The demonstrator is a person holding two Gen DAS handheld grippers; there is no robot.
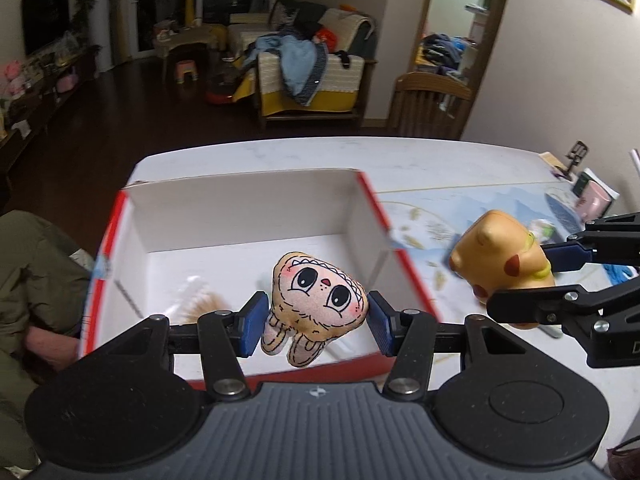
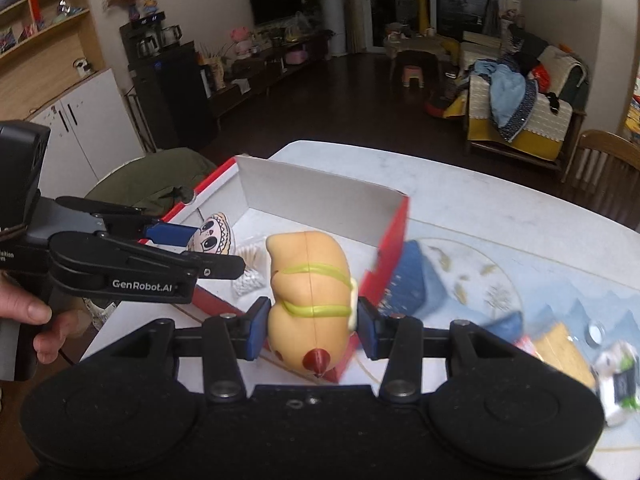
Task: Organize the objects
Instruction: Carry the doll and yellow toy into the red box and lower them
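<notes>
Left tool (image 1: 318,322) clamps a plush doll (image 1: 320,300) above the red-and-white box (image 1: 248,204) on the surface (image 1: 420,160). Right tool (image 2: 310,330) clamps an orange toy figure (image 2: 310,284) beside the box's right wall. Only the right view shows cotton swabs (image 2: 250,268) sharply; the left view blurs them.

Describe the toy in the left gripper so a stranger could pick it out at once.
Start at the open red-and-white box on the white table. Just above its near edge, the left gripper pinches a small flat plush between its blue pads. It has a pink face with big dark eyes and hanging feet, unlike the smooth, orange-yellow toy with green straps held by the right gripper.
</notes>
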